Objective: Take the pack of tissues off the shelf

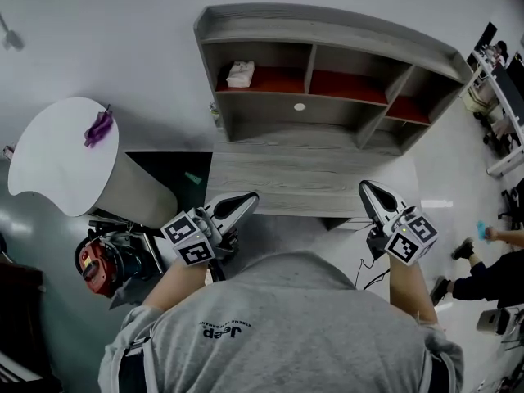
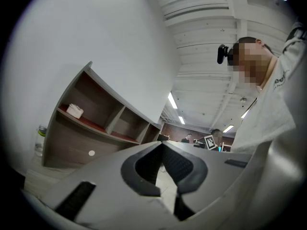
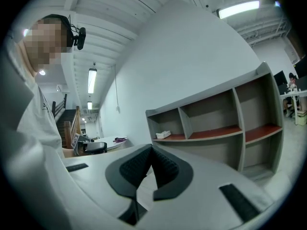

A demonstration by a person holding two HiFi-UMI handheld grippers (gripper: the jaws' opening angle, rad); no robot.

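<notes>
Shelf (image 1: 327,31): grey wood, upright at the far side of the desk (image 1: 303,188), its upper row split into three compartments with red floors. Round white table (image 1: 49,158): left of the desk, with a purple object (image 1: 98,127) lying near its far edge. Person: grey shirt, both forearms reaching forward and slightly outward from the body, one gripper in each hand. Left gripper (image 1: 248,200): held low at the desk's near edge, tips aimed forward and to the right toward the shelf; jaws together with the tips meeting, nothing between the pads, touching nothing. Right gripper (image 1: 365,188): held level with the left one, at the near right part of the desk, tips aimed forward and slightly left; jaws likewise closed tip to tip, empty, touching nothing. Tissues (image 1: 241,74): small white pack lying on the red floor of the shelf's left compartment, near its left wall; well apart from both grippers, ahead of the left one across the desk and ahead and left of the right one. Bottle (image 1: 214,115): small, clear, standing just beside the shelf's left outer wall.
</notes>
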